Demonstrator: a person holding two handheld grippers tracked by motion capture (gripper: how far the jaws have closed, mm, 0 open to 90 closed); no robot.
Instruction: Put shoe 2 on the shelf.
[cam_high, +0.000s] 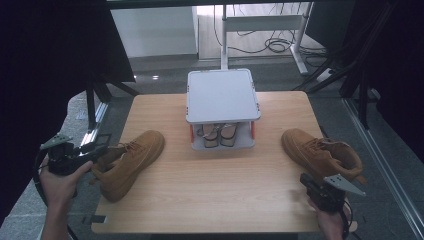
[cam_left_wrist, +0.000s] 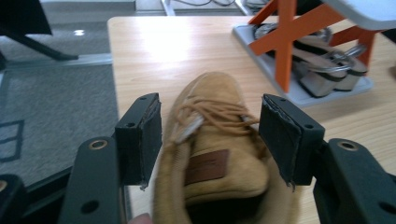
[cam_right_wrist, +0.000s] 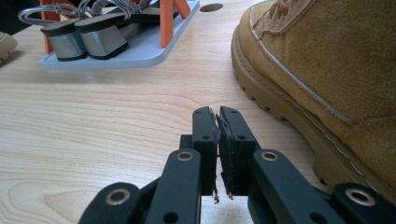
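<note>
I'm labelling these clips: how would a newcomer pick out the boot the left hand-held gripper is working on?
Start at the grey two-tier rack at the back middle of the wooden table. The boot lies to its left, near the table's left edge. Unlike the other tan boot, its collar sits between the left hand-held gripper's open jaws.

High view above the near edge, facing down on the shoe rack (cam_high: 223, 110), left gripper view close behind the left boot (cam_left_wrist: 212, 154), facing the rack, right gripper view low on the tabletop, facing the rack, right boot (cam_right_wrist: 327, 70) alongside.
</note>
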